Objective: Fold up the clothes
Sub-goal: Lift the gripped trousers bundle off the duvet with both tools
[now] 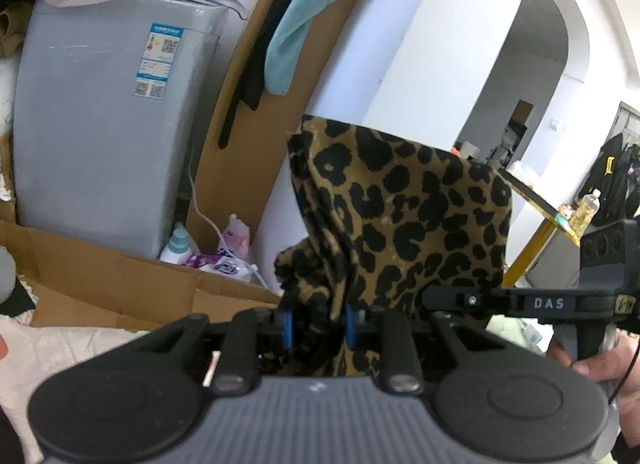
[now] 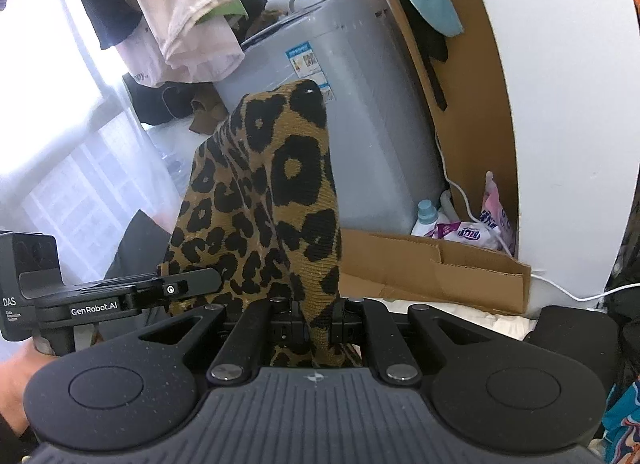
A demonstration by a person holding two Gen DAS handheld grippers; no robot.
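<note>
A leopard-print garment (image 1: pixel 404 215) in brown and black hangs lifted in the air between both grippers. My left gripper (image 1: pixel 318 328) is shut on a bunched fold of it, the cloth rising up over the blue pads. In the right wrist view the same leopard-print garment (image 2: pixel 272 199) stands up in a peak, and my right gripper (image 2: pixel 318 328) is shut tight on its edge. The right gripper's body (image 1: pixel 560 304) shows at the right of the left wrist view, a hand (image 1: pixel 600 368) on its handle. The left gripper's body (image 2: pixel 80 296) shows at the left of the right wrist view.
A grey washing machine (image 1: pixel 104 123) stands ahead, with flattened cardboard (image 1: pixel 120 284) and detergent bottles (image 1: pixel 180 244) at its foot. A teal cloth (image 1: pixel 304 19) hangs on a wooden board. Clothes (image 2: pixel 184 15) hang near the window. A yellow-edged table (image 1: pixel 536 203) is at the right.
</note>
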